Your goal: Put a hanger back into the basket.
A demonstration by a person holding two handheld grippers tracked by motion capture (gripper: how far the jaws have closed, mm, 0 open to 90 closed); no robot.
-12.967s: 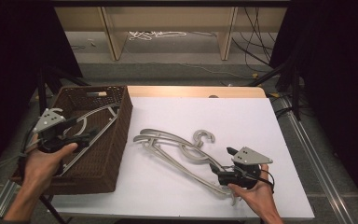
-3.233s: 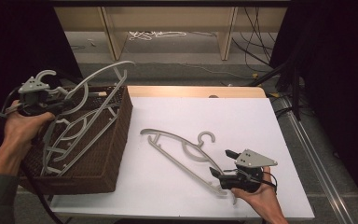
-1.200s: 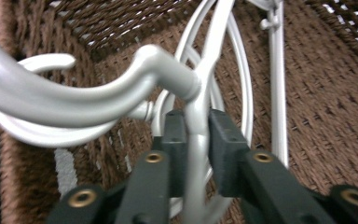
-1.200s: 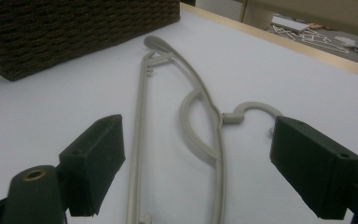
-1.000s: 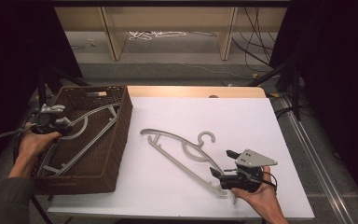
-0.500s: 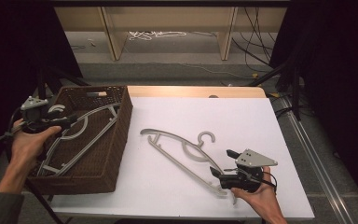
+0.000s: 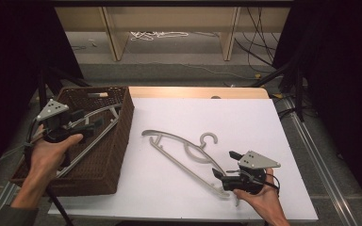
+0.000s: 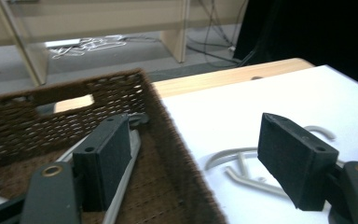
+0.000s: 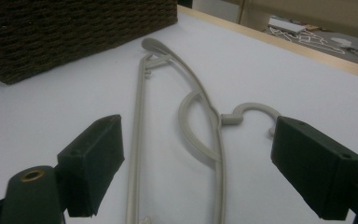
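A grey plastic hanger (image 7: 184,151) lies flat on the white table top (image 7: 245,117), hook toward the right. My right gripper (image 7: 225,164) is open at the hanger's near end, one jaw on each side of it and touching nothing. In the right gripper view the hanger (image 9: 138,130) runs away between the jaws of the right gripper (image 9: 198,135). My left gripper (image 7: 88,121) hovers open over the brown wicker basket (image 7: 108,160), where grey hangers (image 7: 96,139) rest. In the left gripper view a hanger bar (image 8: 127,163) lies just under the left gripper (image 8: 193,140).
The basket (image 8: 116,88) takes up the table's left end, its right wall beside the white sheet. A wooden strip (image 7: 193,92) borders the far edge. Beyond it are shelf legs and loose cables on the floor. Dark stands flank both sides.
The left gripper carried a hanger up above the basket, lowered it inside and now stands open over it. One hanger fewer lies on the table than at first. The right gripper has stayed put.
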